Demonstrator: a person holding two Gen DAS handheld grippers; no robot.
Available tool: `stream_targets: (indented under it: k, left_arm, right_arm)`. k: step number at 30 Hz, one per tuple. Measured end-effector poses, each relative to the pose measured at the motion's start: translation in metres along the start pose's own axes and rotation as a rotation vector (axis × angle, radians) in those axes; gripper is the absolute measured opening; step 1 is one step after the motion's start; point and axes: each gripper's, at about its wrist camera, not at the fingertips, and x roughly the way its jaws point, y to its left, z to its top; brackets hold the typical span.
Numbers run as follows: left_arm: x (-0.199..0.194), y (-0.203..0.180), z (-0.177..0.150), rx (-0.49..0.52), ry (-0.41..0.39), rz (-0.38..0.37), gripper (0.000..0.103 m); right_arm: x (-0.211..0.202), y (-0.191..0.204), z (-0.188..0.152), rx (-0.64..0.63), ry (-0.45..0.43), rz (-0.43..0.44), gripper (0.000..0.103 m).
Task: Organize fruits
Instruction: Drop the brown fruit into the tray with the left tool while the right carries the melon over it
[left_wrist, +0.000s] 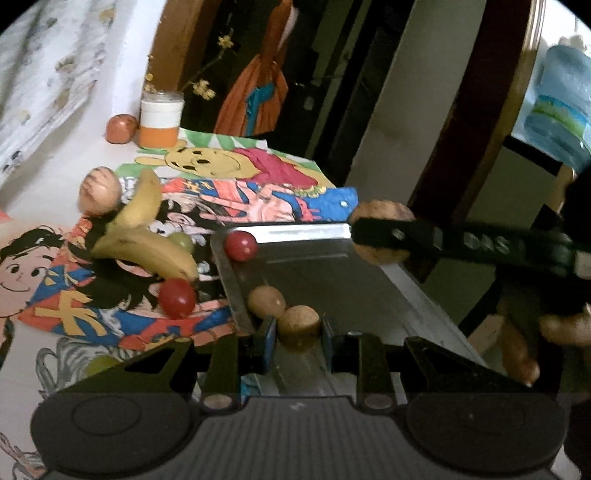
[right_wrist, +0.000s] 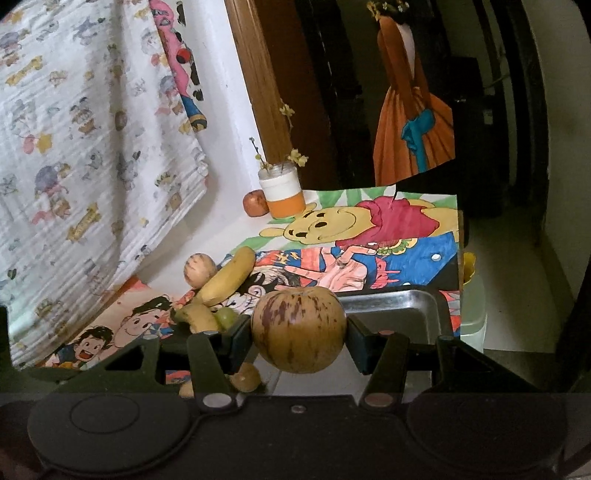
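Observation:
In the left wrist view my left gripper (left_wrist: 299, 332) is shut on a small brown round fruit (left_wrist: 298, 325), low over the near end of a metal tray (left_wrist: 332, 273). A second small brown fruit (left_wrist: 266, 301) and a red grape (left_wrist: 241, 245) lie in the tray. My right gripper (right_wrist: 299, 328) is shut on a large yellow-brown striped fruit (right_wrist: 299, 328) just in front of the tray (right_wrist: 391, 306). The left view shows that gripper (left_wrist: 384, 232) and its striped fruit (left_wrist: 382, 218) over the tray's far right corner. Two bananas (left_wrist: 147, 236), a red grape (left_wrist: 176, 298) and a green grape (left_wrist: 181, 240) lie on the picture mat.
A tan striped fruit (right_wrist: 199, 269), a red apple (right_wrist: 255, 203) and an orange-and-white jar (right_wrist: 282, 192) with flower sprigs stand further back. A patterned cloth (right_wrist: 92, 147) hangs at the left. The table ends right of the tray, by a pale bin (right_wrist: 472, 314). A hand (left_wrist: 554, 325) holds the right gripper.

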Motion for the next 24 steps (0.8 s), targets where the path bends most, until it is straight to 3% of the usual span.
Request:
stream_targets:
  k: [17, 24]
  left_arm:
    - [0.023, -0.020, -0.006, 0.127, 0.042, 0.094, 0.029]
    - [0.027, -0.026, -0.009, 0.171, 0.045, 0.116, 0.029]
  right_arm:
    - [0.057, -0.011, -0.009, 0.007, 0.125, 0.012, 0.056]
    - [0.055, -0.009, -0.004, -0.004, 0.106, 0.021, 0.057]
